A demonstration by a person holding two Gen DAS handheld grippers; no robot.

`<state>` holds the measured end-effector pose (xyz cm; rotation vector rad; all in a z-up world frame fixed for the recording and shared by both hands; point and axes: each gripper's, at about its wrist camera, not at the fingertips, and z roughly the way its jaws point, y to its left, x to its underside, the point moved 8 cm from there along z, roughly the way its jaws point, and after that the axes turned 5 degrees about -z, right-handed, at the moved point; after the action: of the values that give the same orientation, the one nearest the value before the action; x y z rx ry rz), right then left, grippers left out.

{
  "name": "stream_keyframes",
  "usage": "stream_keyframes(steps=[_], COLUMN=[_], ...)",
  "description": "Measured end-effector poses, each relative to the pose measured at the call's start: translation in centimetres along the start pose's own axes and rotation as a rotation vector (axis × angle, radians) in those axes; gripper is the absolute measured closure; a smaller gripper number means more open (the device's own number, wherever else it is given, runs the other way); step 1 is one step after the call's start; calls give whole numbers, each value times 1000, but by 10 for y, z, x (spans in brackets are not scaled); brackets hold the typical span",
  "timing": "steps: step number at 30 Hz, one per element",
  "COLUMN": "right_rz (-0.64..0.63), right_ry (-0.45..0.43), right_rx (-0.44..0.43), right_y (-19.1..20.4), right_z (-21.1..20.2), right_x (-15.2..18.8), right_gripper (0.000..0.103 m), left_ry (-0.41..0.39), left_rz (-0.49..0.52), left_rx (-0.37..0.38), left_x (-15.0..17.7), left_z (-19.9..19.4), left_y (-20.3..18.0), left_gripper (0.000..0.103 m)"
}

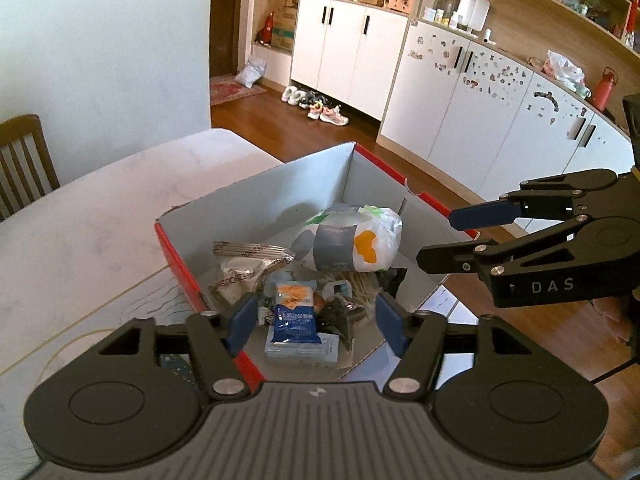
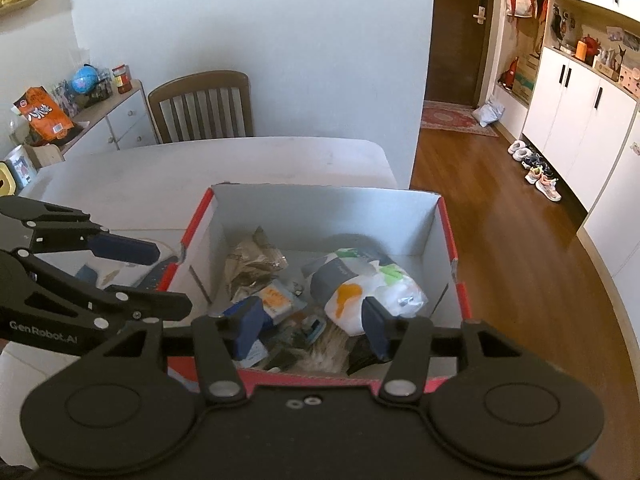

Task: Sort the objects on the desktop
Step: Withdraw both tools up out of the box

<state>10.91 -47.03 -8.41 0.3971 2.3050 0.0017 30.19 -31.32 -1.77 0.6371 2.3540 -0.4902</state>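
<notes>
Clutter filled the red-edged cardboard box that stood at the table's right-hand edge, close to the corner nearest the wooden floor. Inside it a white plastic bag with an orange patch lay on top toward the far right wall, a crumpled silver foil wrapper sat against the left wall, and a blue snack packet lay over a pale flat pack near the front wall, among smaller bits too jumbled to name. Both grippers hung above the box and pointed down into it. The left gripper had its blue-padded fingers spread fairly wide with nothing between them, over the front left corner of the box. The right gripper was likewise parted and empty, its pads above the box's near wall, clear of the contents below. From each camera the other gripper showed side-on, jaws apart and empty. Beside the box, on the table to its left, a few flat items lay partly hidden behind the left gripper's fingers. A wooden chair stood at the table's far edge.
</notes>
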Motion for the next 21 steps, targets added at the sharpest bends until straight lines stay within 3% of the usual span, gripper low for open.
stream_keyframes(steps=[7, 10, 17, 19, 21], right_rz=[36, 44, 41, 48, 54], right_ry=[-15, -33, -52, -57, -64], right_rx=[-12, -19, -12, -8, -5], right_y=[12, 19, 34, 36, 38], right_z=[-7, -10, -20, -22, -25], right_x=[9, 11, 16, 17, 20], right_gripper=[48, 35, 35, 35, 31], left_ry=[-34, -33, -18, -20, -28], left_rz=[-18, -31, -64, -62, -62], left_rx=[-14, -18, -19, -23, -27], left_x=[11, 18, 34, 38, 41], left_z=[-17, -22, -29, -32, -36], left_y=[10, 16, 24, 25, 25], left_gripper=[30, 29, 29, 20, 19])
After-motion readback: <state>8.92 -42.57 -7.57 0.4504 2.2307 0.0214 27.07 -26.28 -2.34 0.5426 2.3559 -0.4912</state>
